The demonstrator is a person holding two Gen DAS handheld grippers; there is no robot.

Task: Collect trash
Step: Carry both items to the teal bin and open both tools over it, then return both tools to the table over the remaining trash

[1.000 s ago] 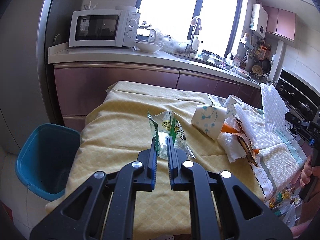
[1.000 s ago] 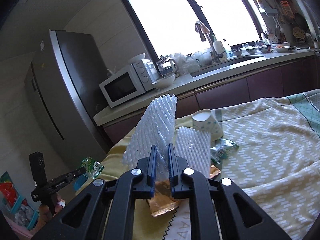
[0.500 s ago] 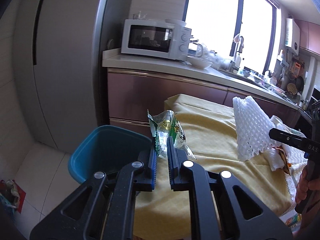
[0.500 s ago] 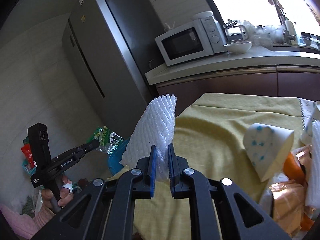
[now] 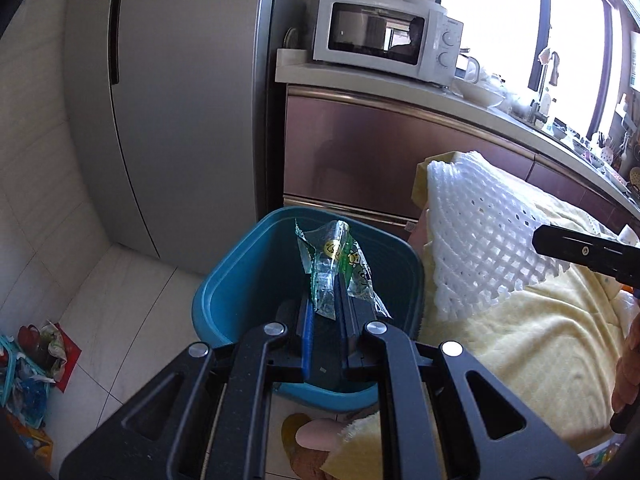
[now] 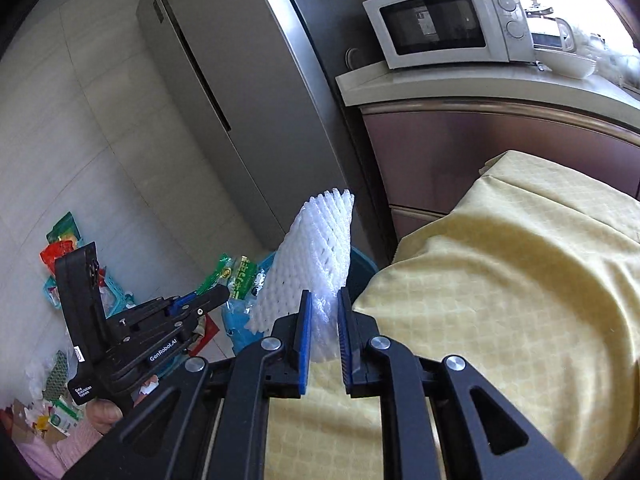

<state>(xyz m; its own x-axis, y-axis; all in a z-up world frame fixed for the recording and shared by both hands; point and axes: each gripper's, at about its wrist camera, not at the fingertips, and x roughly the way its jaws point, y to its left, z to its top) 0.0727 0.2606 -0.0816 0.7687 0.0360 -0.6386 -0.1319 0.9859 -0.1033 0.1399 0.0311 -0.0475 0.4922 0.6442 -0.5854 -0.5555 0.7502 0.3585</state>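
Note:
My left gripper point(image 5: 325, 306) is shut on a green and clear snack wrapper point(image 5: 335, 264) and holds it over the open teal bin point(image 5: 224, 280) on the floor. My right gripper point(image 6: 323, 312) is shut on a white foam net sleeve point(image 6: 316, 256) and holds it above the table's left edge, near the bin point(image 6: 362, 266). The foam sleeve point(image 5: 480, 240) also shows in the left wrist view, right of the bin. The left gripper point(image 6: 208, 298) with its wrapper point(image 6: 236, 272) shows in the right wrist view.
The table under a yellow cloth point(image 6: 520, 280) stands right of the bin. A grey fridge point(image 5: 180, 100) and a cabinet with a microwave point(image 5: 384, 36) stand behind. Bags and packets lie on the floor at left point(image 5: 28, 352). A foot point(image 5: 316, 436) is below the bin.
Both grippers have swung left from the table toward the bin. The wrapper now hangs over the bin's opening. The foam sleeve has come to the table's left edge.

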